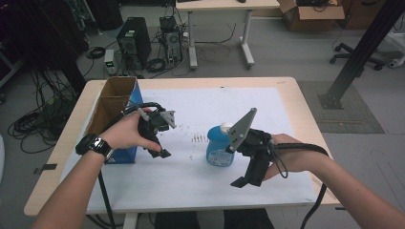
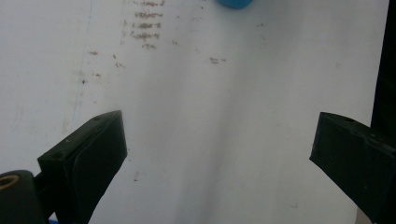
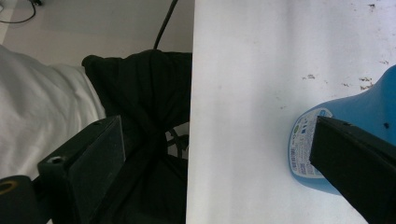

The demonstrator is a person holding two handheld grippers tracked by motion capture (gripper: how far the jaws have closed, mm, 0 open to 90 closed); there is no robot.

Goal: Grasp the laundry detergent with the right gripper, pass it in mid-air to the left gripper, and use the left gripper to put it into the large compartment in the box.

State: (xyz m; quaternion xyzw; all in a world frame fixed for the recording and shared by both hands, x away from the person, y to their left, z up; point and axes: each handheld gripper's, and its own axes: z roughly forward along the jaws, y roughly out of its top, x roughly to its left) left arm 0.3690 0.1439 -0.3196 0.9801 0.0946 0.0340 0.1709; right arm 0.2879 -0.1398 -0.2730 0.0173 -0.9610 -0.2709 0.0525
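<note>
Standing upright mid-table, the blue bottle [image 1: 220, 146] is pointing its white cap up, long axis vertical; the right gripper [image 1: 248, 174] and left gripper [image 1: 160, 148] are both hanging wide open, gripping nothing; the cardboard box [image 1: 111, 107] is sitting at the left, contents hidden.

A lab workspace: a computer tower [image 1: 134, 39] and tangled cables [image 1: 40, 119] crowd the floor beside wheeled desks [image 1: 219, 28].

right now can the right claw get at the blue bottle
Probably yes. The right claw is open and empty right beside the bottle, with nothing between them; it points toward the table edge, so the wrist would need to turn.
</note>
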